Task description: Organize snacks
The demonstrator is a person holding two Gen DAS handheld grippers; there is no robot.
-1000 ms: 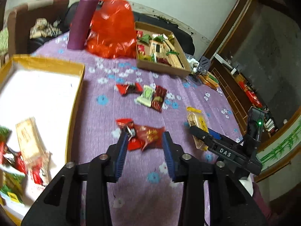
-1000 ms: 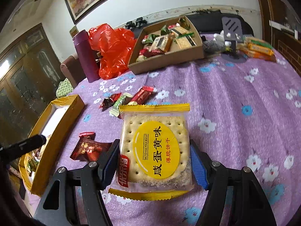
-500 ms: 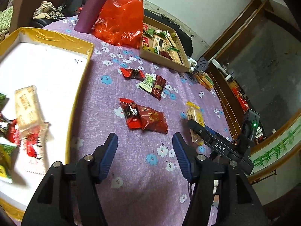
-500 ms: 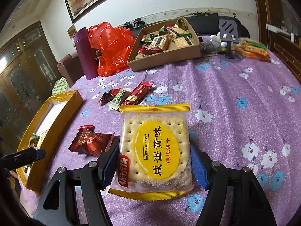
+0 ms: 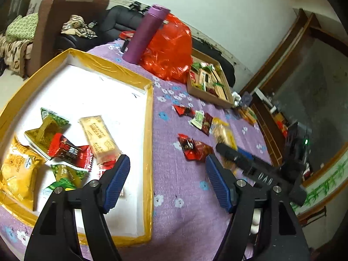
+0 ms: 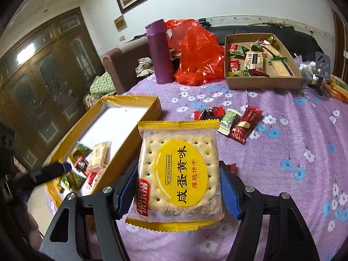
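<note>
Crinkly yellow-edged plastic is all that the right gripper (image 6: 178,192) has to bite on: its blue pads pinch the sides of the salted egg yolk biscuit packet (image 6: 178,173), held above the purple flowered tablecloth (image 6: 293,143) just beside the gold-rimmed box (image 6: 130,100). Such slick wrapping could slide out of a side pinch, and too hard a squeeze would likely crack the cracker inside. If the packet is meant for that box, the near wall stands in the way, so a low carry risks catching the packet's lower edge on the rim. The left gripper (image 5: 167,184) hangs wide apart and holds nothing, straddling the box's right wall (image 5: 149,143), where it could collide with the incoming right tool. Several snacks already crowd the box's near end. Loose red candy wrappers (image 5: 193,149) lie on the cloth nearby, and the cardboard tray (image 6: 261,82), purple bottle (image 6: 159,52) and red plastic bag (image 6: 195,54) stand well apart at the back.
</note>
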